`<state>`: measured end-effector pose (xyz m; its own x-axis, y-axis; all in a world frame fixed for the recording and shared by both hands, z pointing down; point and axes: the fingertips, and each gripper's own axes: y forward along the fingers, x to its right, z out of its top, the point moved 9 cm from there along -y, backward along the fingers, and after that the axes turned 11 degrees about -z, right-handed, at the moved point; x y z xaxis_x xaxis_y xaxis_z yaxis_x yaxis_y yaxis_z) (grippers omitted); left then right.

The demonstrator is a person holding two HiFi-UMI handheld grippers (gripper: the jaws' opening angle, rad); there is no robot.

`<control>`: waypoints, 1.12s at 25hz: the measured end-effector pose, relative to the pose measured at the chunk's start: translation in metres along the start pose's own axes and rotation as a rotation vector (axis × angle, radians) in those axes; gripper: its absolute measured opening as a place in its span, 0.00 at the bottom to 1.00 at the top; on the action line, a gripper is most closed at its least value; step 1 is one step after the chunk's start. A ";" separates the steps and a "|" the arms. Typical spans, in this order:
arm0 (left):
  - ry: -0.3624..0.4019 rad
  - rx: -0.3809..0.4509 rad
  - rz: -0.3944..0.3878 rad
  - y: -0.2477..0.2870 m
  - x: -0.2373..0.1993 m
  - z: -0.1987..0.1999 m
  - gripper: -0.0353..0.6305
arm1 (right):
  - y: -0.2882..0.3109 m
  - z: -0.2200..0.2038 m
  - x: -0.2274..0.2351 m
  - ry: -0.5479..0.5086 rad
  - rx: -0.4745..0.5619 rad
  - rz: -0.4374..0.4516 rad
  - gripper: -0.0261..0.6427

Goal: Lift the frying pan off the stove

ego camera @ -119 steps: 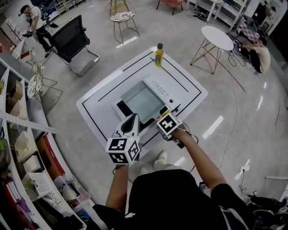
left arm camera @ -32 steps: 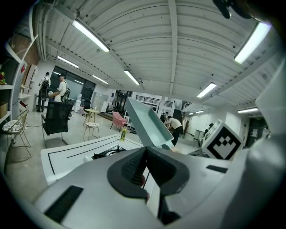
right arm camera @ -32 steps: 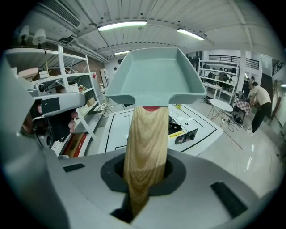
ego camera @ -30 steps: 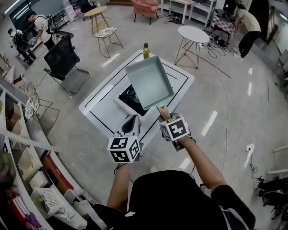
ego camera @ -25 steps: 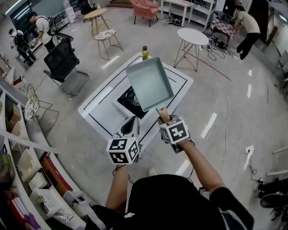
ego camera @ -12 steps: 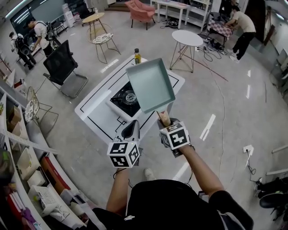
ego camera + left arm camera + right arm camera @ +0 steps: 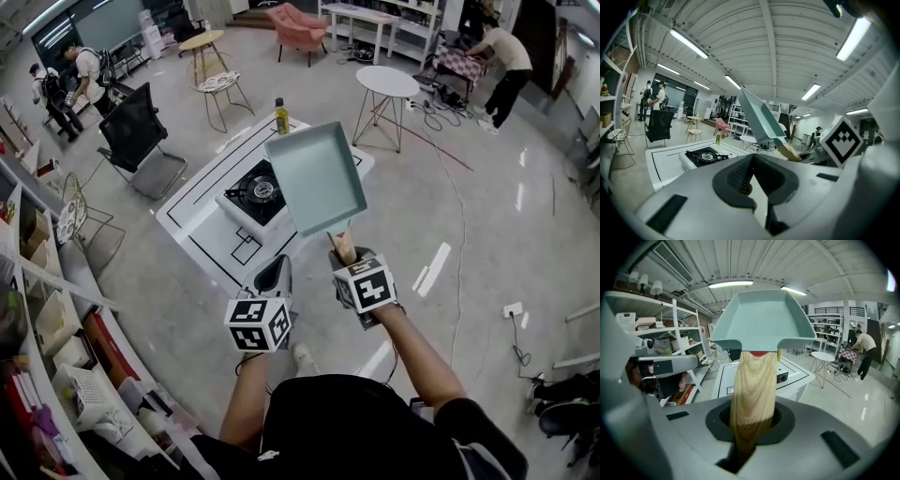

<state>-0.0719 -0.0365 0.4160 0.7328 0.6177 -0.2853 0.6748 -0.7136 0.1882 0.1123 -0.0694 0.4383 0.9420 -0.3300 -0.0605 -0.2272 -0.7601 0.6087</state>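
Right gripper (image 7: 345, 255): held out ahead of the torso at the end of the right forearm (image 7: 412, 342), which is stretched up and to the left in the head view. The gripper is pitched downward, with its marker cube (image 7: 366, 284) turned up toward the camera. Its fingers (image 7: 334, 258) are clamped nearly closed on the wooden handle (image 7: 752, 394) of the frying pan (image 7: 316, 178). In the right gripper view the handle is seen running straight out from between them, gripped at its near end.

Frying pan: a square, pale teal pan, carried in the air and clear of the stove (image 7: 251, 190). In the head view it is seen over the right end of the white bench (image 7: 202, 220), with the stove just to its left in the picture and not touching it. It is tilted, the far rim higher than the handle end. In the left gripper view it is seen almost edge-on, sloping down to the handle.

Stove: a black single-burner unit on the bench, its burner uncovered. A yellow bottle (image 7: 280, 116) is set upright near the bench's far edge.

Left gripper (image 7: 280, 264): held beside the right one, to its left and a little nearer the body, on a bent left forearm (image 7: 246, 398). It is pointed forward, close to level. Its fingers (image 7: 274, 279) are brought together to a point, closed on themselves. It is kept apart from the pan and the handle.
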 end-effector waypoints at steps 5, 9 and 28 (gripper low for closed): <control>0.012 0.004 0.004 -0.014 0.034 -0.007 0.07 | -0.030 -0.017 0.002 -0.009 0.009 0.010 0.07; 0.022 0.015 0.008 -0.028 0.056 -0.013 0.07 | -0.051 -0.030 0.001 -0.008 0.019 0.014 0.07; 0.047 0.040 0.008 -0.081 0.116 -0.034 0.07 | -0.122 -0.075 -0.015 -0.010 0.050 0.011 0.07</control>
<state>-0.0380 0.1040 0.3992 0.7422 0.6261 -0.2390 0.6654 -0.7307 0.1524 0.1441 0.0701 0.4247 0.9369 -0.3441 -0.0619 -0.2500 -0.7833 0.5692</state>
